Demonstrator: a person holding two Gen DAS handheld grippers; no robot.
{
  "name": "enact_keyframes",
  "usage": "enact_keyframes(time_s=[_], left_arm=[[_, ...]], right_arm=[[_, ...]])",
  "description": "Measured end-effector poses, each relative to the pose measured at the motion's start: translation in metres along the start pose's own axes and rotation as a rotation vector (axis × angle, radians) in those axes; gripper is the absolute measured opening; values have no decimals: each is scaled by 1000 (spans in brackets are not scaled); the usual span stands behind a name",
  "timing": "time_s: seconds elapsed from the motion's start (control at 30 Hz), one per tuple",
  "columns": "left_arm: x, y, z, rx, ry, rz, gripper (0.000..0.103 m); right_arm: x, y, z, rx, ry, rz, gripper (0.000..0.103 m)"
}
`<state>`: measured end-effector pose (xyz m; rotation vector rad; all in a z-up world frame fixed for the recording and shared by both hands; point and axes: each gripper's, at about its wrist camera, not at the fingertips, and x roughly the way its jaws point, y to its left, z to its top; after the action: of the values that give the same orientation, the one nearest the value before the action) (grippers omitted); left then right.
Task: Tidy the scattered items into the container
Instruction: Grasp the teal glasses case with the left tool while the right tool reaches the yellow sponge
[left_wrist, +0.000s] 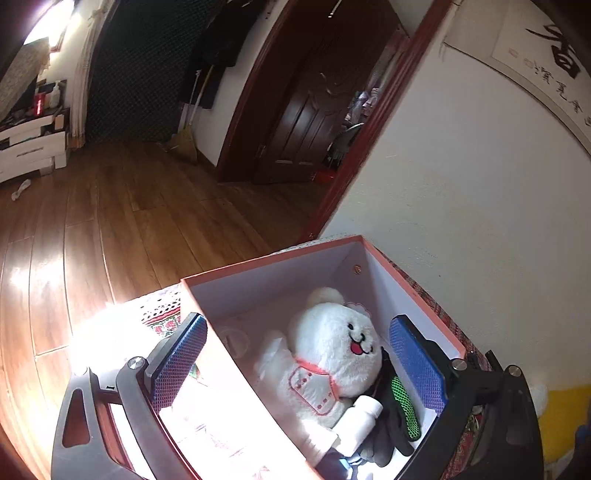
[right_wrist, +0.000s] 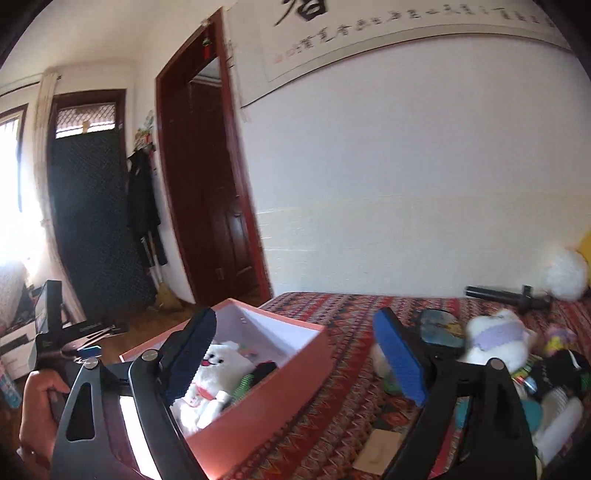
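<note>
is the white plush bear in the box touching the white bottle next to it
Touching. The left wrist view shows it: the white bottle lies against the lower body of the white plush bear inside the pink box, with no gap between them.

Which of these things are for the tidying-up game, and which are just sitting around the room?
For tidying:
- pink box
- white bear and white bottle, already inside
- small plush with purple band, waiting on the patterned cloth

Just around:
- broom
- calligraphy scroll
- dark coat
</note>
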<state>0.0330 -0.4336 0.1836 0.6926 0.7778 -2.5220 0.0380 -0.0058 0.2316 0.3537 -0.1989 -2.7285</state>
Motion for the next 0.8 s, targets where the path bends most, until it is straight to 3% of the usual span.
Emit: enact_keyframes(time_s=[0.13,0.27,0.43,0.53,0.6,0.73,0.8], left_arm=[[-10,-62,-25,149,16,-102,100],[-7,-143,-74,348,85,-206,100],[10,-248,-179,620,260,-367,100],[21,-304,-254,837,355,-430,100],[26,-332,-304,1048,327,-416,100],[48,-365,-380,1487,98,-257,100],[58,-376,-399,1630,17,-267,100]], right_arm=[[-60,-82,-8,153,-68,-178,97],[-90,-167,-14,345,-92,-305,100],[-103,-260,-44,590,12,-457,100],[-105,-303,-71,772,48,-438,100],[-108,-321,-85,868,62,-408,100],[-121,-336,-87,905,30,-391,100],[-124,-340,-86,906,20,-384,100]])
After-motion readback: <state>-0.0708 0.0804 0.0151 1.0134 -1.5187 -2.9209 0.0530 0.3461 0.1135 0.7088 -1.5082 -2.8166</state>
